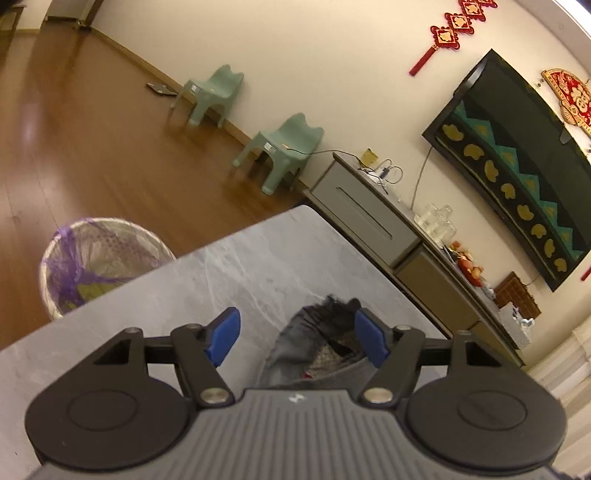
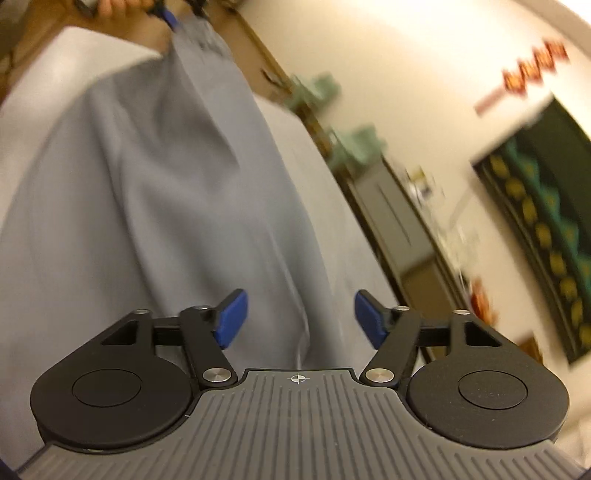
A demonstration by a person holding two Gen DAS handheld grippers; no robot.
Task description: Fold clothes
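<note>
Left gripper (image 1: pixel 297 338): blue fingers (image 1: pixel 223 336) spread wide, nothing pinched. Low between them, tucked toward the right-hand finger, lies a bunched end of dark grey garment (image 1: pixel 317 343) with a fuzzy black edge and a patterned lining showing. Cloth is near that finger's pad, but I cannot tell if it touches. Judgement: with the jaws this wide, the garment end rests on the tabletop and is not carried.

Beyond the fingertips: bare grey marble-look tabletop (image 1: pixel 229 266) running to its far corner. Judgement: clear room to lay a fold. Past the left finger, off the table edge, a mesh wastebasket (image 1: pixel 99 258) with a purple liner. Farther, two green plastic chairs (image 1: pixel 284 151) along the wall; past the right finger, a low grey cabinet (image 1: pixel 369 214) and a dark wall hanging (image 1: pixel 517 166).

Right gripper (image 2: pixel 301 319): blue fingers (image 2: pixel 232 317) also spread, gripping nothing. View is motion-blurred. A light blue-grey garment (image 2: pixel 166 192) fills the space between and ahead of the fingers and left of them, draped in long soft folds over the white table surface (image 2: pixel 55 66). Far beyond the left finger, its top end rises to a blue tip and a hand (image 2: pixel 122 7) at the frame edge. Whether it is clamped there is not visible.

Judgement: both grippers are free, so next comes choosing new grip points on the cloth.
</note>
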